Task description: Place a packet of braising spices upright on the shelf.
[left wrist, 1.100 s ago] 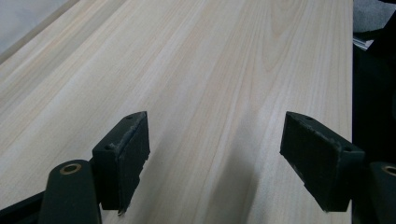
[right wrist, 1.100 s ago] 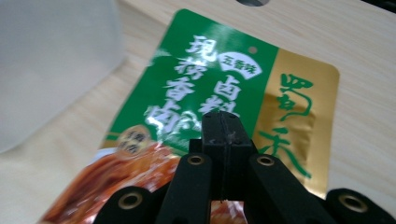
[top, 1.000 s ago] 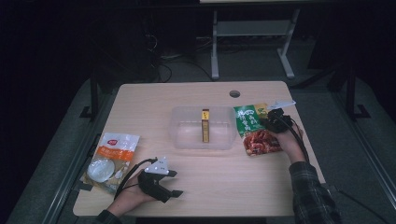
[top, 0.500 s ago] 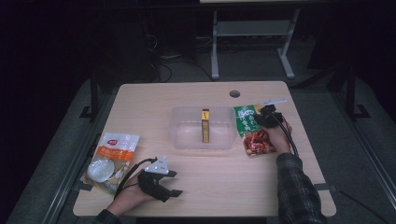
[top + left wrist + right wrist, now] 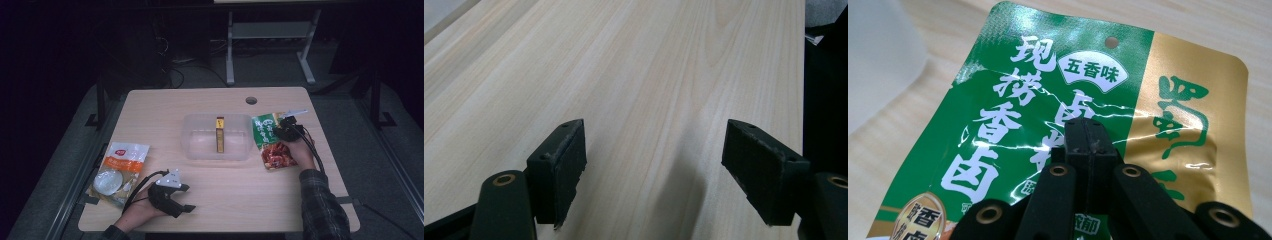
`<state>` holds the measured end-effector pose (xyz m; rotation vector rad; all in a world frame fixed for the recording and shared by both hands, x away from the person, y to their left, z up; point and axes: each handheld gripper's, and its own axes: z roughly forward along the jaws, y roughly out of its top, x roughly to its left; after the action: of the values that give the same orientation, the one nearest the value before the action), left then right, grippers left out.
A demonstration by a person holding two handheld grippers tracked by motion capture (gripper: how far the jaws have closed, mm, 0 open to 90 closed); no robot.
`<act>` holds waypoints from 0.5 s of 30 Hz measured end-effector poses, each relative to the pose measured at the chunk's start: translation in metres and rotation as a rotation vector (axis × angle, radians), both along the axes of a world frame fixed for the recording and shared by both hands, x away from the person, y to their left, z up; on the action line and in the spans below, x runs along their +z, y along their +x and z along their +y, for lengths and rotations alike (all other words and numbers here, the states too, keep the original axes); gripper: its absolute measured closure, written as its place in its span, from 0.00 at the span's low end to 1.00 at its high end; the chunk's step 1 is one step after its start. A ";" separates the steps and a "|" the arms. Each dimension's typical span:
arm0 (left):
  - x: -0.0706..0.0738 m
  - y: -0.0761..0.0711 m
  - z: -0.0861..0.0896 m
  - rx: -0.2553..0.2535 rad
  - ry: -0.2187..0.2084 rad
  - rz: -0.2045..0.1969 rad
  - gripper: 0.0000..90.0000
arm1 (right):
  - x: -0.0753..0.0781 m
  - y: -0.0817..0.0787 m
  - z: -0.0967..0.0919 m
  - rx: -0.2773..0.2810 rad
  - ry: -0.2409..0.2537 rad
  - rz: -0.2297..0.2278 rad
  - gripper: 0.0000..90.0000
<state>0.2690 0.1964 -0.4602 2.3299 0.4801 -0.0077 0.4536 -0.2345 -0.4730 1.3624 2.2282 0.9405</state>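
Observation:
A green and gold snack packet (image 5: pixel 267 139) (image 5: pixel 1013 100) lies flat on the wooden table (image 5: pixel 240 200), right of a clear plastic container (image 5: pixel 200 122). My right gripper (image 5: pixel 282 128) (image 5: pixel 1089 132) is down on the packet's upper part. Its jaws are shut, and the foil creases out from their tips. At the table's front left, my left gripper (image 5: pixel 186 198) (image 5: pixel 654 160) rests low over bare wood. It is open, with nothing between its fingers (image 5: pixel 561 165).
A narrow yellow and brown box (image 5: pixel 220 134) stands inside the container. An orange and white packet (image 5: pixel 117 167) lies at the table's left edge. A round cable hole (image 5: pixel 251 100) sits near the far edge. A white metal frame (image 5: pixel 270 35) stands beyond the table.
The right hand has swung round to the near side of the green packet and the right gripper has settled onto its top. The left gripper has not moved.

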 end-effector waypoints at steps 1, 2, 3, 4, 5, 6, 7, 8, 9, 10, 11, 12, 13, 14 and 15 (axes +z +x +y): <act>0.000 -0.001 -0.001 0.001 -0.002 0.004 0.28 | 0.000 -0.005 -0.001 0.004 0.004 0.004 1.00; 0.000 -0.001 -0.001 0.001 -0.002 0.004 0.28 | 0.000 -0.005 -0.001 0.004 0.004 0.004 1.00; 0.000 -0.001 -0.002 -0.002 0.000 0.002 0.28 | 0.000 -0.007 -0.001 0.007 0.000 0.005 1.00; 0.000 -0.001 -0.002 -0.003 0.000 0.002 0.28 | 0.002 -0.014 -0.001 0.017 -0.020 0.014 1.00; 0.000 -0.001 -0.002 -0.005 0.004 -0.001 0.28 | 0.002 -0.017 0.000 0.018 -0.023 0.014 1.00; 0.000 -0.001 -0.002 -0.005 0.004 -0.001 0.28 | 0.002 -0.017 0.000 0.018 -0.023 0.014 1.00; 0.000 -0.001 -0.002 -0.006 0.005 -0.001 0.28 | 0.003 -0.026 0.000 0.024 -0.027 0.019 1.00; 0.000 -0.001 -0.002 -0.005 0.005 0.000 0.28 | 0.003 -0.026 0.000 0.024 -0.027 0.019 1.00; 0.000 -0.002 -0.002 -0.005 0.005 0.001 0.28 | 0.003 -0.029 -0.001 0.027 -0.027 0.021 1.00; 0.000 -0.002 -0.002 -0.005 0.005 0.001 0.28 | 0.003 -0.034 -0.001 0.027 -0.027 0.022 1.00; 0.000 -0.002 -0.002 -0.005 0.005 0.002 0.28 | 0.004 -0.039 0.000 0.030 -0.039 0.020 1.00; 0.000 -0.002 -0.002 -0.004 0.001 0.004 0.28 | 0.004 -0.046 0.001 0.035 -0.053 0.022 1.00; -0.001 -0.003 -0.003 -0.003 -0.001 0.007 0.28 | 0.005 -0.050 0.001 0.040 -0.065 0.022 1.00; -0.001 -0.003 -0.004 -0.010 0.005 0.003 0.28 | 0.006 -0.061 0.002 0.048 -0.080 0.024 1.00; -0.002 -0.004 -0.005 -0.011 0.003 0.005 0.28 | 0.006 -0.066 0.002 0.052 -0.083 0.026 1.00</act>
<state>0.2655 0.1918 -0.4618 2.3361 0.4694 -0.0180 0.3881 -0.2327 -0.4668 1.2933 2.3051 0.8419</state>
